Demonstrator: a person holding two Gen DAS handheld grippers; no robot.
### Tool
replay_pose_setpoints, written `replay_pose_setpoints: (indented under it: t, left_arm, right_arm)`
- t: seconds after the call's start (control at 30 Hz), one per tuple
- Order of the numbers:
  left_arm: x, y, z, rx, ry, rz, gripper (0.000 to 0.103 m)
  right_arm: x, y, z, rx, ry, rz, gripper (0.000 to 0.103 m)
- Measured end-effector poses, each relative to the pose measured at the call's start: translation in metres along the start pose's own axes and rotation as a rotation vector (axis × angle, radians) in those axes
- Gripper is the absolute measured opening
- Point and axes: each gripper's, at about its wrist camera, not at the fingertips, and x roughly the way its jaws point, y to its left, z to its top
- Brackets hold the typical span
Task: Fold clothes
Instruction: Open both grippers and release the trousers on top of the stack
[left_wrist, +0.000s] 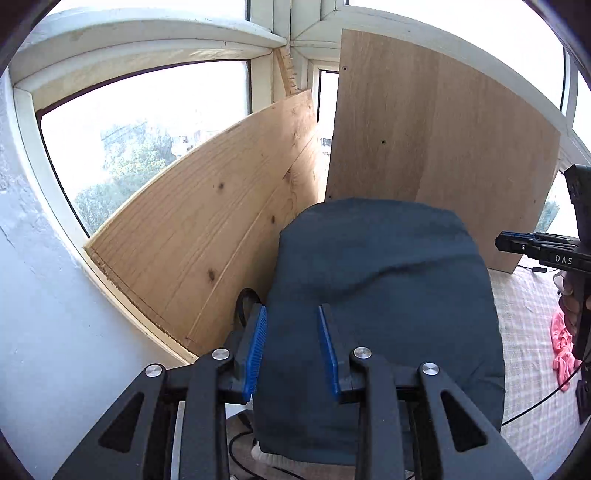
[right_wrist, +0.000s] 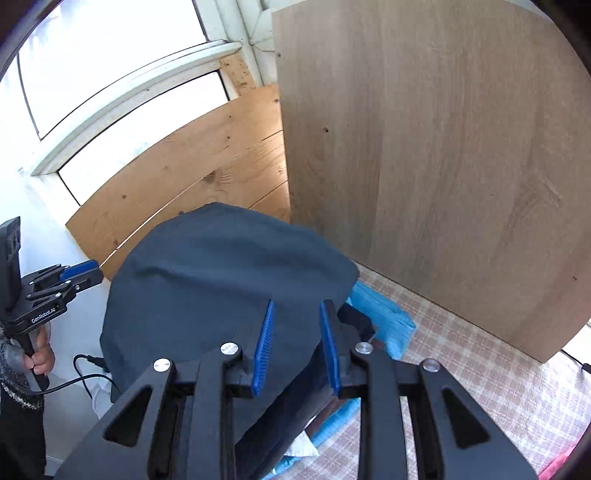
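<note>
Garment (left_wrist: 384, 295): dark blue, folded, atop stack on checked bed (left_wrist: 532, 332), near wooden boards. Left hand-held gripper (left_wrist: 291, 350), right hand-held gripper (right_wrist: 297, 350): jaws apart, empty, above cloth. Fold looks done (edges unclear). Next: fetch pink garment (left_wrist: 561, 343).

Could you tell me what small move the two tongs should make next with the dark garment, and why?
Probably draw both tongs back. The dark blue garment already lies folded on the stack, over light blue items, and neither the left tongs nor the right tongs pinch any cloth; the pink garment looks unfolded.
</note>
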Motion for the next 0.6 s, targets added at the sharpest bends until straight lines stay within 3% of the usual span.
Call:
replay_pose_setpoints:
  t: [0.13,0.3,0.4,0.47,0.5,0.57,0.6]
  left_arm:
    - [0.018,-0.006,-0.019,-0.018,0.049,-0.068,0.028]
    - [0.054,-0.013,-0.037,0.034,0.129,0.025,0.030]
    - [0.038,-0.015,-0.031,0.035,0.104,0.022,0.029]
    - [0.021,-0.021,-0.031,0.037,0.080,-0.005,0.043]
    - [0.011,-0.025,-0.034,0.035,0.066,-0.026,0.049]
    - [-0.008,-0.033,-0.040,0.031,0.038,-0.067,0.076]
    - [-0.017,-0.037,-0.044,0.029,0.024,-0.088,0.078]
  right_arm:
    - [0.002,0.062,-0.047,-0.086,0.043,0.075,0.025]
    - [0.016,0.099,-0.123,-0.165,0.228,0.025,0.025]
    - [-0.024,0.091,-0.149,-0.087,0.232,0.032,0.025]
    - [-0.057,0.082,-0.155,-0.017,0.158,-0.035,0.028]
    - [-0.074,0.078,-0.159,0.018,0.121,-0.068,0.038]
    - [-0.102,0.068,-0.162,0.099,0.035,-0.139,0.058]
    - [-0.116,0.064,-0.163,0.139,-0.008,-0.174,0.064]
